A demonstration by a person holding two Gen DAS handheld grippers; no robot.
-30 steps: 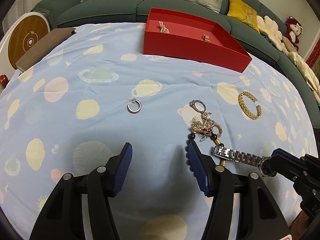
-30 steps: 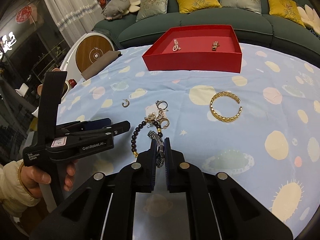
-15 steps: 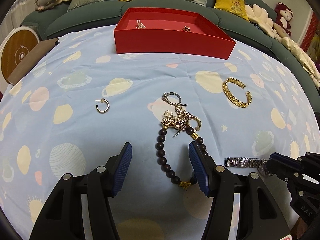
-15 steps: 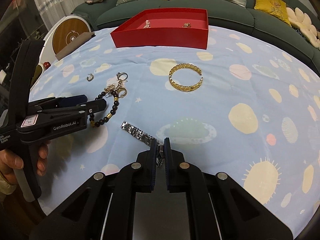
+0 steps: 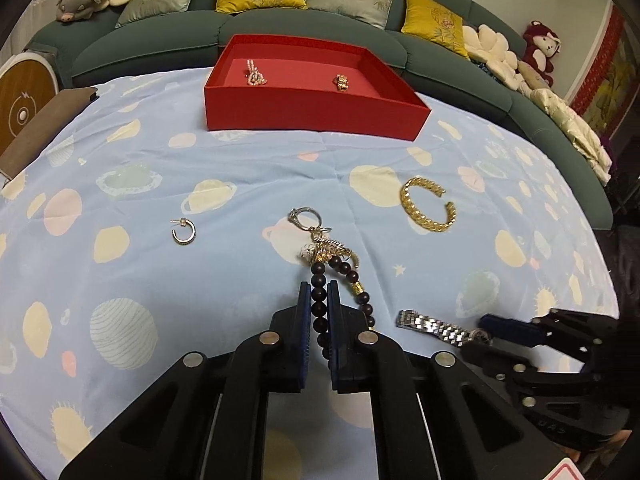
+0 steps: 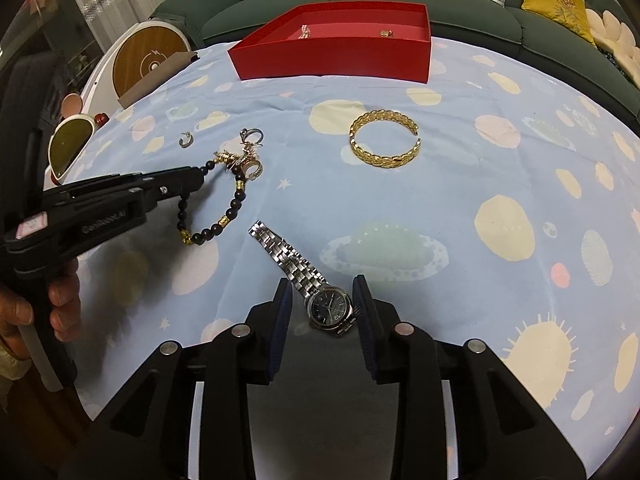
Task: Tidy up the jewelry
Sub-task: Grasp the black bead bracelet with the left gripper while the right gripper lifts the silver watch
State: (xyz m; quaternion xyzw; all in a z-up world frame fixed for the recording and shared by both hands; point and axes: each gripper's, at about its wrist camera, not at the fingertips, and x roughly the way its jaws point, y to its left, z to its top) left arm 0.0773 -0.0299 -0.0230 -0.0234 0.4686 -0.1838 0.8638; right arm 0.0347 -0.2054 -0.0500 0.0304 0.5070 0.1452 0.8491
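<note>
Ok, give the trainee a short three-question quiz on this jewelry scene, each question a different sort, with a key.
1. True or false: the left gripper is shut on the dark bead bracelet.
2. Multiple choice: the silver watch lies A) in the red box, B) on the cloth between the open right gripper fingers, C) on the sofa.
3. Fill in: the gold cuff bangle lies on the blue cloth, outside the red ____.

Key: 1 true; 2 B; 3 box.
</note>
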